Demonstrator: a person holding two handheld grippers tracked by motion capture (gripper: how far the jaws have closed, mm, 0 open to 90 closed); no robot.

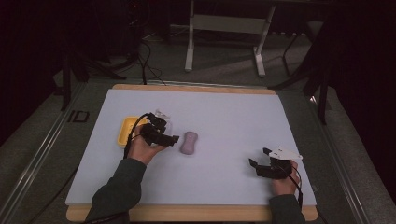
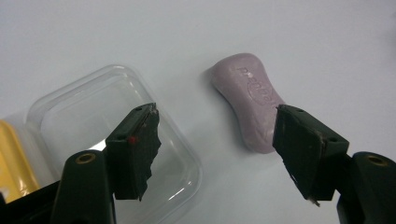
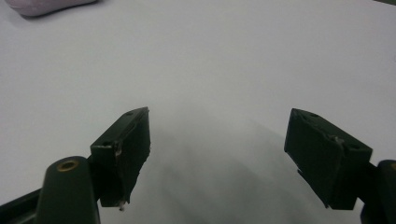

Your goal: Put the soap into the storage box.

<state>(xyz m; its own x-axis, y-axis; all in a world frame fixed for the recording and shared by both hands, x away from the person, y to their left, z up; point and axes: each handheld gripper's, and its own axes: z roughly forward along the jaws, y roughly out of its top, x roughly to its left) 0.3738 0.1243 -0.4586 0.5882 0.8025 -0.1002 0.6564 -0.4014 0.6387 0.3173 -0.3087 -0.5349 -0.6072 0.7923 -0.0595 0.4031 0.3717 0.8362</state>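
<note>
The left claw (image 2: 217,144) stood apart and empty just beside the mauve waisted soap bar (image 2: 250,100), apparently for pickup, while the right claw (image 3: 217,161), also apart, idled well away from it.

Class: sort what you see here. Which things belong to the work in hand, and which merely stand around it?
In the work: left tool, open; purple soap bar; clear lid; yellow dish.

Around it: right tool, open over bare table; metal stand legs behind.
</note>
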